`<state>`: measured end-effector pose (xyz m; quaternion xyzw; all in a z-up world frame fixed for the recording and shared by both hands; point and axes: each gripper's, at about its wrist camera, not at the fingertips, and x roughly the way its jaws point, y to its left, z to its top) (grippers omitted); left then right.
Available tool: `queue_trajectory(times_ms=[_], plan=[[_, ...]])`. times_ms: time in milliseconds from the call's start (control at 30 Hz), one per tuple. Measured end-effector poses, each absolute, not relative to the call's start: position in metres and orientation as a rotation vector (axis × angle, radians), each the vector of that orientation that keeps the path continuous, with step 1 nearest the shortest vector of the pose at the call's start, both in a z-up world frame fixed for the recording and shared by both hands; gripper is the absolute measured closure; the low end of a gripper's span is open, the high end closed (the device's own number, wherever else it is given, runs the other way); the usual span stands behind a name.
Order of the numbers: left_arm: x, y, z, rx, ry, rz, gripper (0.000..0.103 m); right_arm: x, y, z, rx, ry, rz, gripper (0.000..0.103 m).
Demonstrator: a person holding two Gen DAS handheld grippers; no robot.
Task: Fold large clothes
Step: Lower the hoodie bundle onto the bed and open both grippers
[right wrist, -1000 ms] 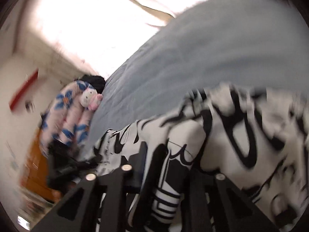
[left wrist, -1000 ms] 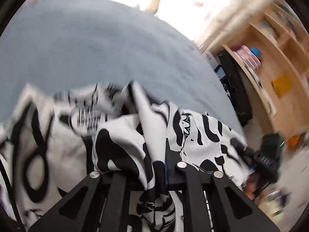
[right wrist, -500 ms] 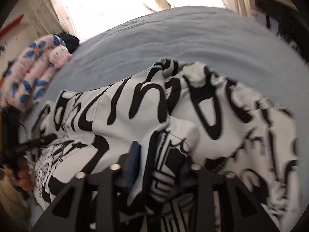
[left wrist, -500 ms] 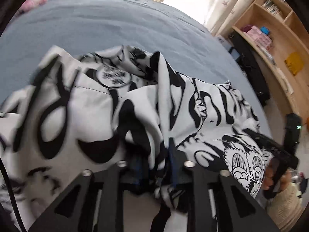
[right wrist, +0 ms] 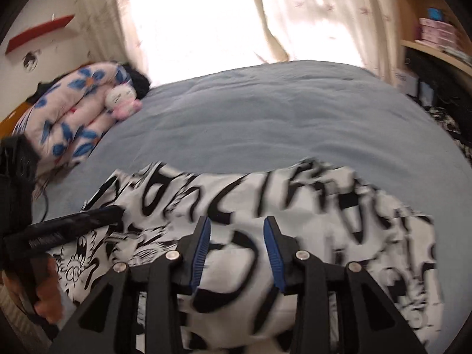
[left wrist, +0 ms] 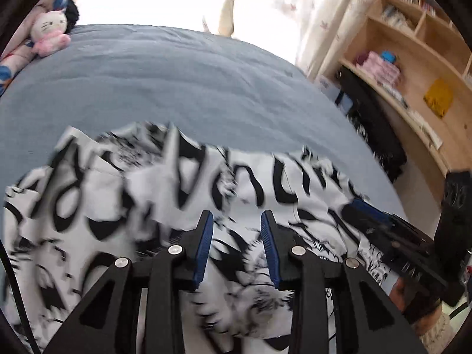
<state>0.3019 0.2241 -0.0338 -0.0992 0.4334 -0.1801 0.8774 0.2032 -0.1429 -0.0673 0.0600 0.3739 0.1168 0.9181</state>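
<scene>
**A:** How is the left hand-held gripper [left wrist: 237, 221] configured?

**B:** Its jaws are parted and have just been opening. Nothing is clamped between the blue pads [left wrist: 203, 244]; only the black-and-white printed garment [left wrist: 124, 194] is seen in the gap, lying beneath the fingertips and spread ahead of them.

**A:** And the right hand-held gripper [right wrist: 237, 227]?

**B:** The same condition is observed: the jaws are released and have just been opening, with no fabric pinched. The garment [right wrist: 339, 206] is laid out under and in front of the fingers, on the grey-blue bed [right wrist: 280, 118].

**A:** What is located beyond the garment?

**B:** Bare bed cover is seen ahead of both grippers. A pink-and-white plush toy [right wrist: 122, 100] and a flowered quilt roll [right wrist: 73, 109] are positioned far ahead and to the left of the right gripper. A wooden shelf unit [left wrist: 413, 59] is positioned to the right of the left gripper. The garment's print is blurred in both views.
</scene>
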Motion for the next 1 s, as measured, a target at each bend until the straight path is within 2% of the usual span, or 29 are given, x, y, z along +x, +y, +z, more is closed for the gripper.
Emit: queue_trajectory(times_ms=[167,333,700,833,1000], plan=[[0.287,0.204,-0.082,-0.177,1.048,-0.340,0.072,0.195,-0.140,-0.118,0.151,0.927,0.233,0.065],[0.261,0.199,-0.088,-0.084,0.991,-0.324,0.072,0.164,-0.140,-0.128,0.125,0.891,0.217,0.063],[0.252,0.194,-0.090,-0.088,0.936,-0.278,0.071,0.167,-0.145,-0.130,0.180,0.888,0.209,0.062],[0.253,0.197,-0.086,-0.145,0.968,-0.293,0.056,0.163,-0.146,-0.129,0.191,0.884,0.185,0.062],[0.244,0.202,-0.071,-0.124,0.972,-0.198,0.056,0.156,-0.147,-0.118,0.230,0.912,0.144,0.062]])
